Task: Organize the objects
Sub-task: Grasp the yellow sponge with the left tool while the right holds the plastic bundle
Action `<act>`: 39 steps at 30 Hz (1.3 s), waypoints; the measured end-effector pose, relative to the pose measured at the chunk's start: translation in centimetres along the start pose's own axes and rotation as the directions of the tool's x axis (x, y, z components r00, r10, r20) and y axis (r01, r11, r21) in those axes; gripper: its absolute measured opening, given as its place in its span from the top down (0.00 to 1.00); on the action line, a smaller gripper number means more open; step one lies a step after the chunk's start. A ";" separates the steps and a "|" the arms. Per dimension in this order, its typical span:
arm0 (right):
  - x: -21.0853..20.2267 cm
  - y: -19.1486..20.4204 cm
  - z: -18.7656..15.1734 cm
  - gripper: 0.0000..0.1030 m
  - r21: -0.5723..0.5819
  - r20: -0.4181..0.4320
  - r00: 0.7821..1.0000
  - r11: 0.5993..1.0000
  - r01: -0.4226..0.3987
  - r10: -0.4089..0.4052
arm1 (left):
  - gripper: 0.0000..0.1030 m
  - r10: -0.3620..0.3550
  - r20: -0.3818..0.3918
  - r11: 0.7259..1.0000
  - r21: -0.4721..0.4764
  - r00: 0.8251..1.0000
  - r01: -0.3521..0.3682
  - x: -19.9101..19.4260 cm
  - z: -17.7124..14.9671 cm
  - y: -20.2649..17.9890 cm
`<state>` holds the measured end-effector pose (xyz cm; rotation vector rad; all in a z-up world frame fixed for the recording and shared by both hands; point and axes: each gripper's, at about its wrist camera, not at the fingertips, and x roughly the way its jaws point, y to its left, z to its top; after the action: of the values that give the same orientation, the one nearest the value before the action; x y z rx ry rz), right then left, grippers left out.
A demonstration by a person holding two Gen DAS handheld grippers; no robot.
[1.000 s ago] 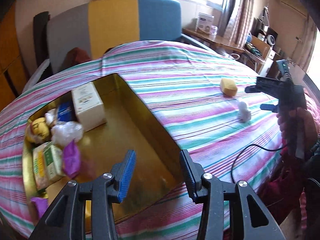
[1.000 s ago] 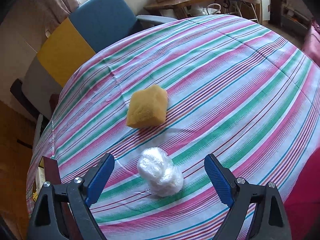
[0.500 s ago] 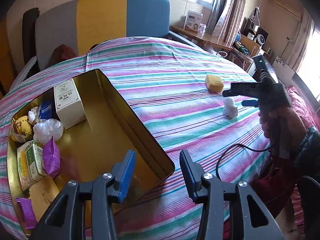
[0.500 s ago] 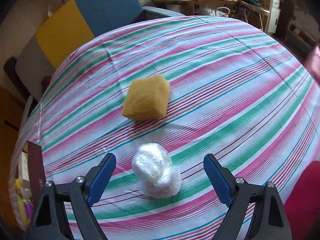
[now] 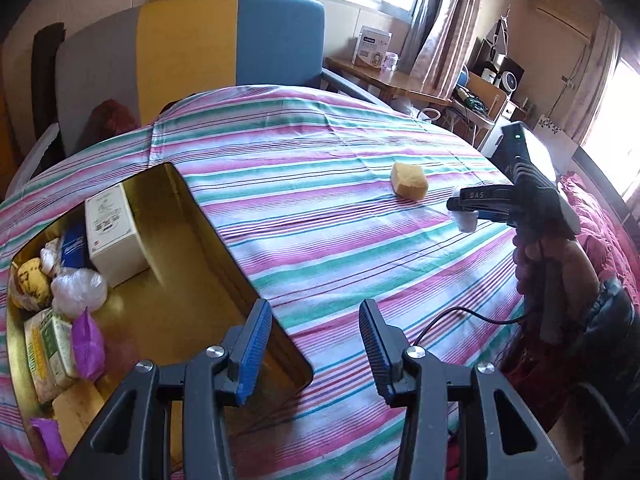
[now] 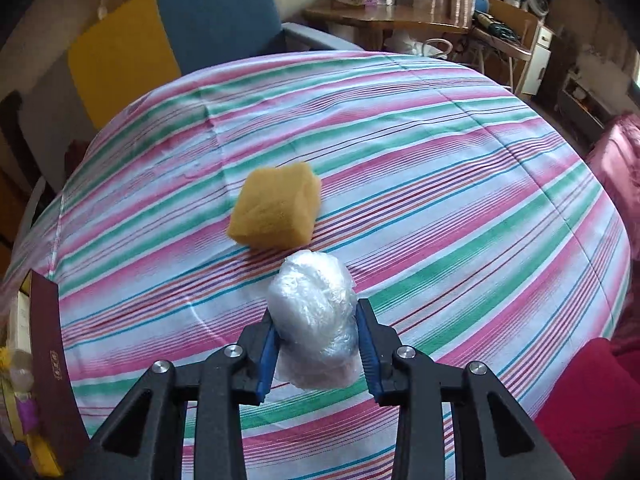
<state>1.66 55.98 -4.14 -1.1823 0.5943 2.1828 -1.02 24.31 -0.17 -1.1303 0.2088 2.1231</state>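
Striped cloth (image 6: 460, 184) covers the round worktop, pink/green/white bands, w/ a grey-yellow-blue chair (image 5: 192, 52) behind it. Gold tray (image 5: 208, 240) sits on the cloth at the left side of the left wrist view, holding a white box (image 5: 114, 232) upright near its far end, plus a clear plastic bundle (image 5: 78, 290), a yellow item, a green-labelled pack and a purple wrapper (image 5: 88, 346) along its left wall. Yellow sponge (image 6: 276, 210) lies on the cloth well apart from the tray, just beyond the wrapped bundle (image 6: 316, 332). That bundle, clear film w/ sth white inside, is between the right tool (image 6: 316, 350) pads; jaws have just been closing and both blue pads now press its sides. In the left wrist view the bundle shows as a small white lump (image 5: 466, 222) under the right tool's tip, near the sponge. Left tool (image 5: 314, 340) hangs over the tray's near corner, jaws partly apart, nothing between them. A black cable (image 5: 460, 316) trails on the cloth by the person's hand (image 5: 560, 272).
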 end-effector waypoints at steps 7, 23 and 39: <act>-2.1 -2.0 0.6 0.65 0.118 0.104 0.995 0.993 -0.023 0.011 | 0.50 0.004 -0.038 0.999 0.046 0.999 -0.002 3.8 3.4 -2.3; -3.4 -4.8 0.5 0.65 0.266 0.177 0.966 0.936 -0.230 0.187 | 0.34 -0.105 -0.137 0.972 0.194 0.985 0.130 16.8 12.3 -11.2; -2.9 -5.8 0.6 0.63 0.317 0.167 0.967 0.919 -0.236 0.191 | 0.45 -0.094 -0.231 0.977 0.168 0.968 0.135 26.7 15.2 -13.9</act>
<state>6.47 59.76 -2.03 -0.8164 1.0317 2.2018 -11.65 54.97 -9.27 -1.2378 0.4232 1.8341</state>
